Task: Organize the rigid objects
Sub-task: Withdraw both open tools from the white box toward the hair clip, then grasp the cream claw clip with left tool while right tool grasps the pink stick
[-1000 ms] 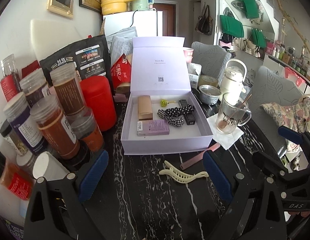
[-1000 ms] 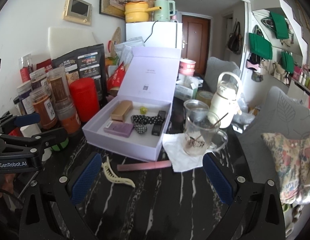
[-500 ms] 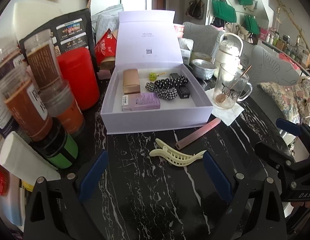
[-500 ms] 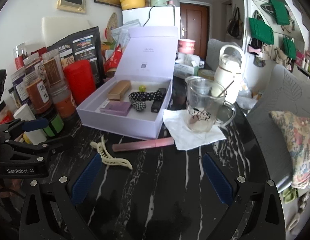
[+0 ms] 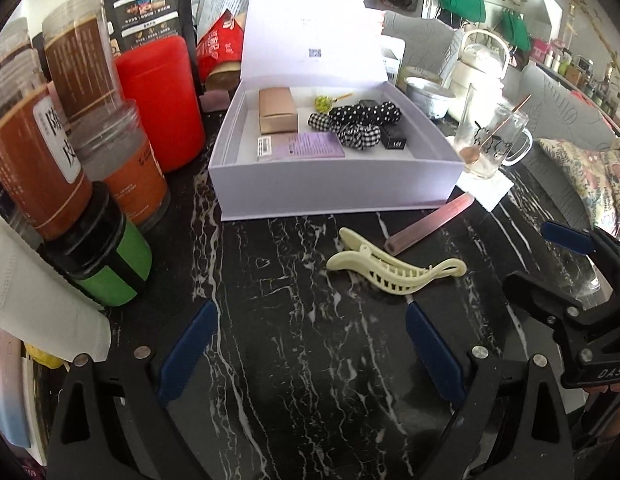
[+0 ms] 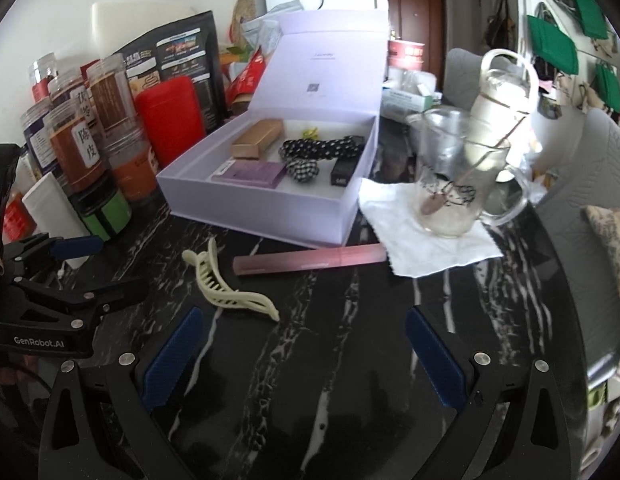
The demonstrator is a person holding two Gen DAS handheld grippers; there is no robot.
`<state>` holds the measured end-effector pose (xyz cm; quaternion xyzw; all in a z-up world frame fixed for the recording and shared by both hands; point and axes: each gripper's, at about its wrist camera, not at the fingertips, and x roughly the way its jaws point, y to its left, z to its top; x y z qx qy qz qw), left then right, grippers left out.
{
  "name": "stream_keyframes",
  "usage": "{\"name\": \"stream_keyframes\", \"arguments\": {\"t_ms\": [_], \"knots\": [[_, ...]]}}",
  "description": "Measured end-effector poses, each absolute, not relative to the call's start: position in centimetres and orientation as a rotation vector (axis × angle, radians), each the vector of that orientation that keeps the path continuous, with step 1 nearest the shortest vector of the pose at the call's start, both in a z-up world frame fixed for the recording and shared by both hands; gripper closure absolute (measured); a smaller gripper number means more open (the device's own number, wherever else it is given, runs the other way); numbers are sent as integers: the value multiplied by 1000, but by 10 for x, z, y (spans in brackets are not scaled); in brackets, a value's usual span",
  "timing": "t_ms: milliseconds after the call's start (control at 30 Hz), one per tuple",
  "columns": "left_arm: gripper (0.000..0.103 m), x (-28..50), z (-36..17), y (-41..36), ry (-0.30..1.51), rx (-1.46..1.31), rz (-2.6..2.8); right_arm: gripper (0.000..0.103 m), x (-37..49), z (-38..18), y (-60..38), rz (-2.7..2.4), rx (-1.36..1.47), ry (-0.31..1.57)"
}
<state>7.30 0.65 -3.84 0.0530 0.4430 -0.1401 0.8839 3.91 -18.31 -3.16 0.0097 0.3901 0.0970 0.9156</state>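
Both tools, left (image 5: 306, 344) and right (image 6: 300, 344), gape empty. The cream hair claw (image 5: 393, 268) lies on the counter (image 5: 310, 380) before the lilac box (image 5: 337, 192); I'd pinch its spine squarely.

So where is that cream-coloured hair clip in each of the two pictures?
Left wrist view: the cream hair clip lies on the black marble table, centre-right, in front of the lilac box.
Right wrist view: the clip lies left of centre, nearer the left edge.
Shared landmark: the pink stick lies right beside it in both.
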Motion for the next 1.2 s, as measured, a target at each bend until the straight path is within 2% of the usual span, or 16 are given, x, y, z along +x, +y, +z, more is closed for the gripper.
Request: {"name": "stream_keyframes", "arguments": {"t_ms": [267,367,833,1033,1167,1200], "knots": [[6,91,-44,14,942,89,-289,2,64,-44,-161,271,8,842],[6,97,-44,17,943,79,-286,9,74,-48,-160,290,21,863],[6,114,-44,13,932,58,-295,11,128,-68,-186,111,294,1005],[6,117,-46,19,935,48,-280,26,135,-67,-178,23,264,993],[6,114,-46,21,932,45,-273,57,130,-68,-175,-50,168,976],[6,114,-45,21,930,38,-277,60,128,-68,-178,-40,178,975]]}}
